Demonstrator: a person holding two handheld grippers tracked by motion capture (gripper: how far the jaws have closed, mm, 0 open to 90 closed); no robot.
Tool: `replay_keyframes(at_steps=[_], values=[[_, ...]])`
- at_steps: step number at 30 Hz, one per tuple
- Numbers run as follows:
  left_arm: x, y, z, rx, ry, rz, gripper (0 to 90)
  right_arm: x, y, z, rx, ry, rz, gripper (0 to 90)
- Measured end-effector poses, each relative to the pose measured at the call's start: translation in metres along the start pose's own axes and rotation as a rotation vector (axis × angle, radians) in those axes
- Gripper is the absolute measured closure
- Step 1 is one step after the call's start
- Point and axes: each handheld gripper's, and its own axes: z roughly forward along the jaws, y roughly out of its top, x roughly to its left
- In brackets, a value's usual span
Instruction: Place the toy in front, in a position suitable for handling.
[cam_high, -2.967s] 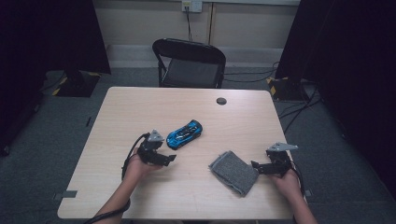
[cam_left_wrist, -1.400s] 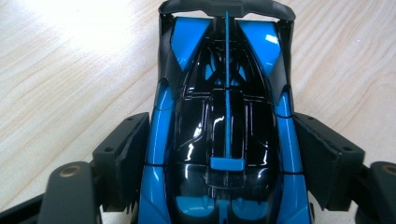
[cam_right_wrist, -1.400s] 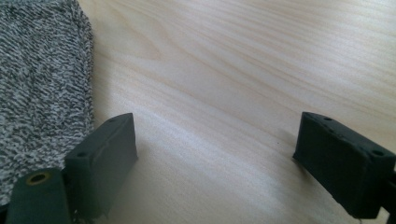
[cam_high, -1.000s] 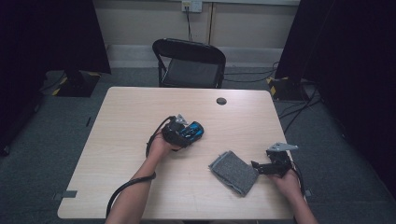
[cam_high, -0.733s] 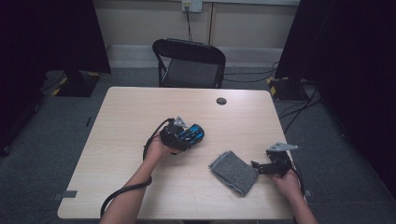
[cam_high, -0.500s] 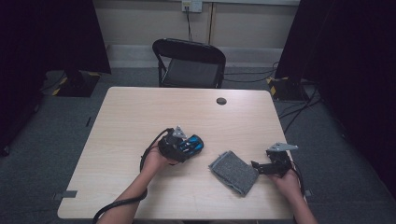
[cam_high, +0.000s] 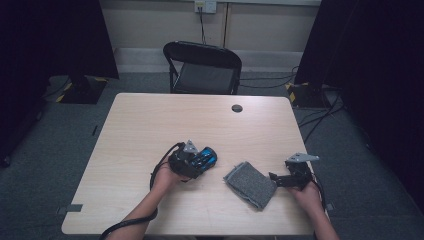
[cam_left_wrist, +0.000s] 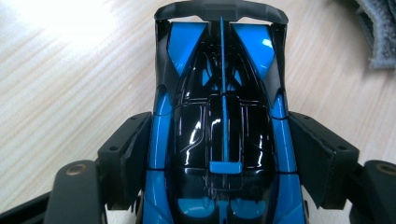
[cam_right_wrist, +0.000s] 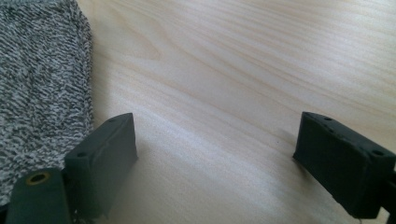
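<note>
While my left tongs (cam_left_wrist: 219, 140) clamp the blue toy car (cam_left_wrist: 219, 107) by its flanks, one pad on each side, the car sits straight between the jaws with its tail wing pointing away from me. From the high view the car (cam_high: 204, 157) pokes out just ahead of those tongs (cam_high: 192, 162), close over the desk (cam_high: 150, 125); I cannot tell whether its wheels touch the wood.

My worry is the glossy, curved bodywork. The pads press on smooth sloping sides, so if I tilt or jerk, the car could squirt forward out of the grip and roll off across the desk. The grey cloth (cam_left_wrist: 380, 32) lies just ahead and to the right of the left tongs; swinging that way too low could snag the wing or wheels on it and drag the cloth (cam_high: 250, 184) along.

My right tongs (cam_right_wrist: 224, 149) stand wide with nothing between them, low over bare wood, the cloth's edge (cam_right_wrist: 42, 84) just beside one jaw. A careless nudge there could ruck it up.

Count: one toy car, one cloth, two tongs, one small dark disc (cam_high: 237, 108) far beyond both tongs, one chair (cam_high: 202, 67) behind the desk.
</note>
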Motion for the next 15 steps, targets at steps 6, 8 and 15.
replay_keyframes(at_steps=[6, 8, 15], values=[[0.001, 0.009, 0.009, -0.015, 0.034, -0.018, 26.8, 0.000, 0.000, 0.000, 0.000, 0.000, 0.000, 11.9], [0.002, 0.011, 0.012, -0.027, 0.046, -0.038, 26.9, 0.000, 0.000, 0.000, 0.000, -0.001, 0.001, 11.9], [0.004, 0.014, 0.017, -0.049, 0.073, -0.061, 26.9, 0.000, 0.000, 0.000, 0.000, 0.000, 0.000, 11.9]])
